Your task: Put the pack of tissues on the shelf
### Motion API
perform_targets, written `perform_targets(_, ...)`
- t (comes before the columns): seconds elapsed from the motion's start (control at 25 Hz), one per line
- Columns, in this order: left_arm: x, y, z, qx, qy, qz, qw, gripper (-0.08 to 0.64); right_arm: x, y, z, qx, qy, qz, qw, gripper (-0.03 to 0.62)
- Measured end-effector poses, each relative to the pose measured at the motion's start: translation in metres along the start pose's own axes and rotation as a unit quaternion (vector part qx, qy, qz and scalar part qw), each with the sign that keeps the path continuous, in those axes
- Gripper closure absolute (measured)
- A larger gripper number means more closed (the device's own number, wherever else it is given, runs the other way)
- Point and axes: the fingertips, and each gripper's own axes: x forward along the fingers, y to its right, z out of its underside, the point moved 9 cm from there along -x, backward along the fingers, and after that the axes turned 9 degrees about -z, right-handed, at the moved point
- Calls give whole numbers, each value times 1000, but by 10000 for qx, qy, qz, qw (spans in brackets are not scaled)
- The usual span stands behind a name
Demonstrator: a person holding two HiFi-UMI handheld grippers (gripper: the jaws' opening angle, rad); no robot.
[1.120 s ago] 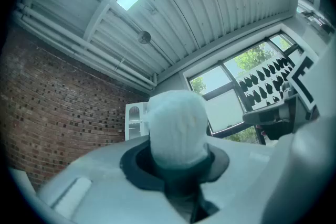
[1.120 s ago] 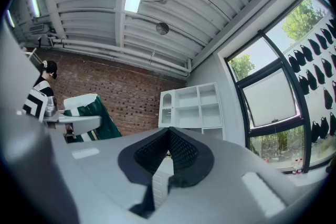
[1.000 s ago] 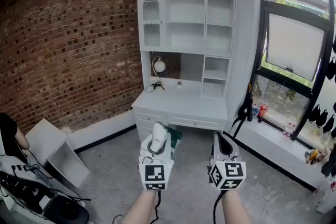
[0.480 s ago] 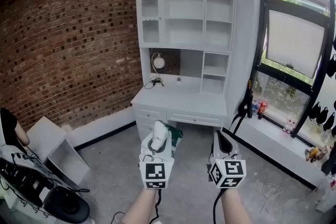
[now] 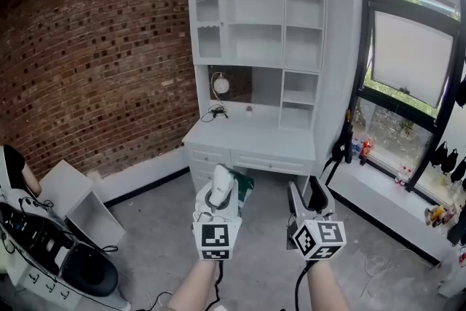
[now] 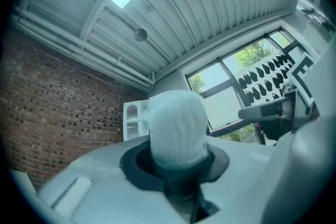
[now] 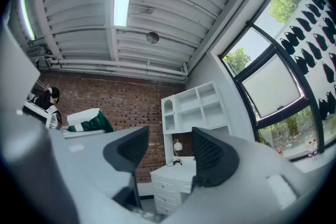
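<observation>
A: Change logged at right tool [image 5: 307,197]: shut a moment back, now opening, dark pads standing apart. Nothing between them; only the shelf [image 5: 256,27] and brick wall [image 5: 95,62] visible through the gap.

B: Confirmed. No change at left tool [image 5: 220,193]: still clamped on the pack of tissues [image 6: 176,128], same hold as a second ago.

A: Meaning for the task?

B: Judged minor. Pack carried by the left alone, so placing not yet begun. Possibly readying the right to steady the pack or take it over; cannot say which.

A: Position of the pack?

B: Held in the air over the grey floor [image 5: 145,244], in front of the white counter [image 5: 251,140], well apart from the shelf above it. Compartments all looking bare, so seemingly any free to receive it.

A: Look of the pack?

B: Soft and white, rounded end poking up between the jaws, wrap faintly textured. Dark green part on one side, seen in the head view and in the right gripper view. Appears to give a little under the pads. Probably light, unlikely to slip, likely to sit flat once laid down.
</observation>
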Motion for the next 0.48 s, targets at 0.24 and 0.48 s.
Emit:
perform_targets(0.24, 21, -8, 4, -25, -66, -40, 10000, 457, 20, 11, 0, 71, 23, 6, 10000, 299)
perform_targets(0.48, 11, 13, 8, -25, -99, -198, 9998, 459, 0, 29, 6, 86, -37, -105, 9999, 295)
